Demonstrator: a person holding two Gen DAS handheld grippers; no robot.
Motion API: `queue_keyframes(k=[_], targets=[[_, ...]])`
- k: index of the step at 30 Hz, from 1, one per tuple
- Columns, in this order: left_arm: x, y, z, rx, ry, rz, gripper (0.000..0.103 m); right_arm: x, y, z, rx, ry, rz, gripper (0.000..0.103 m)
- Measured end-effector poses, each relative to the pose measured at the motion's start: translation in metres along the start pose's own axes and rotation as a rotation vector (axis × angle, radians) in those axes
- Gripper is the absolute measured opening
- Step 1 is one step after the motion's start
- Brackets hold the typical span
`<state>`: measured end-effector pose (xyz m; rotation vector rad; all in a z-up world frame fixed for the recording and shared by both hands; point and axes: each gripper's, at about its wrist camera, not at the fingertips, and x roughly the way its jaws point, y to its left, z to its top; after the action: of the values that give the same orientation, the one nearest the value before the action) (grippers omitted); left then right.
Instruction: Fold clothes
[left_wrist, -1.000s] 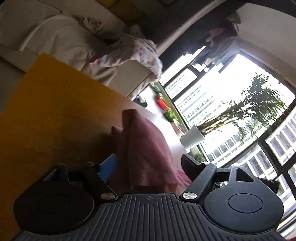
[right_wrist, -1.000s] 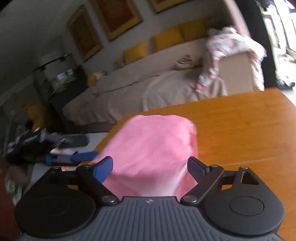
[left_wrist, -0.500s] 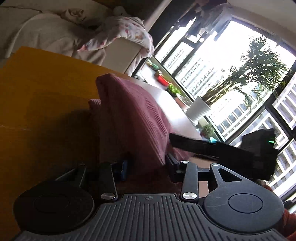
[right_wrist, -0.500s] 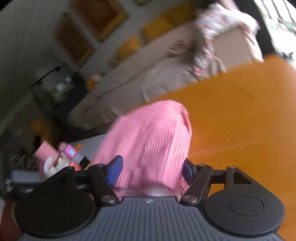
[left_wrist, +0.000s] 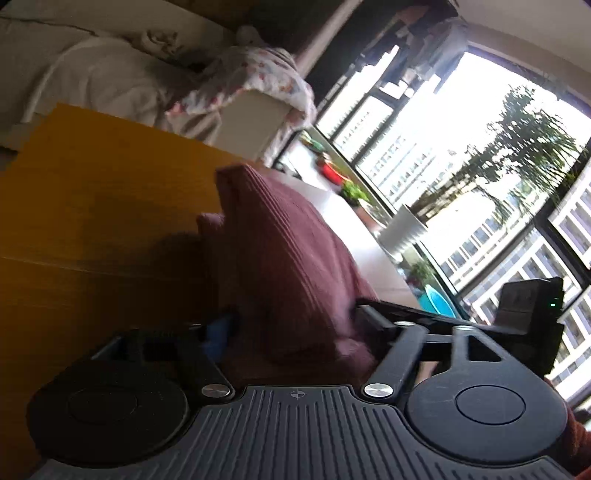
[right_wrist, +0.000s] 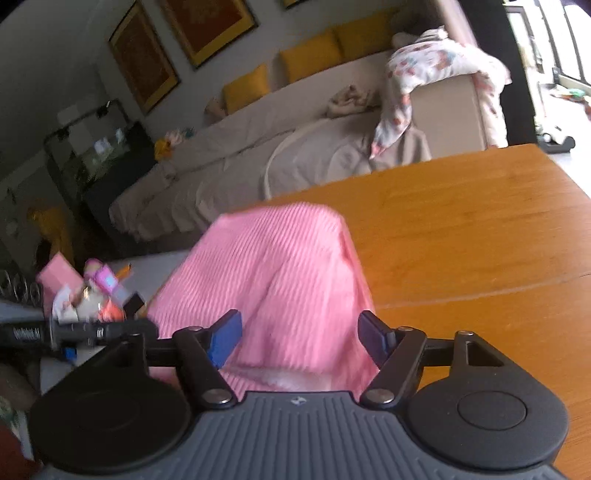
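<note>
A pink ribbed garment (right_wrist: 280, 266) lies humped on the orange wooden table (right_wrist: 461, 229). Against the window light it looks dark maroon in the left wrist view (left_wrist: 280, 251). My left gripper (left_wrist: 295, 325) straddles its near end, and its jaws are opening with the cloth between them. My right gripper (right_wrist: 299, 336) straddles the other side; its jaws are also opening, and the cloth fills the gap without being pinched. Each gripper shows in the other's view, the right one as a black arm (left_wrist: 443, 317) and the left one as a black bar (right_wrist: 55, 332).
Behind the table (left_wrist: 92, 221) stands a beige sofa (right_wrist: 258, 147) with a floral garment (right_wrist: 436, 70) draped over its arm. A low white surface at the left carries toys and clutter (right_wrist: 92, 291). A white plant pot (left_wrist: 402, 229) stands by the big window.
The left jaws closed in on the cloth half a second ago and have spread apart again. The right jaws narrowed, then widened a little. The cloth hump stays between both grippers.
</note>
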<state>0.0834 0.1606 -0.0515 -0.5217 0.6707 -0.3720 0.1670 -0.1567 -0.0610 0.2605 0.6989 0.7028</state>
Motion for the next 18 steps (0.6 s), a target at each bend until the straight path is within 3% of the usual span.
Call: queue_keyframes(k=[2,4,7,18], targets=[[0.006,0.004,-0.002,-0.018,0.012,-0.004,0.082,-0.004,-0.006,0.005,0.033,-0.021,0.009,0.077],[0.012,0.009,-0.004,-0.036,0.027,-0.011,0.063,0.002,-0.005,0.006,0.025,-0.005,0.026,0.076],[0.020,0.016,-0.005,-0.068,0.042,-0.019,0.052,0.020,0.008,0.001,-0.042,0.056,0.061,0.059],[0.015,0.080,0.044,-0.133,-0.043,0.091,0.053,0.118,0.043,0.036,-0.123,0.056,0.085,0.059]])
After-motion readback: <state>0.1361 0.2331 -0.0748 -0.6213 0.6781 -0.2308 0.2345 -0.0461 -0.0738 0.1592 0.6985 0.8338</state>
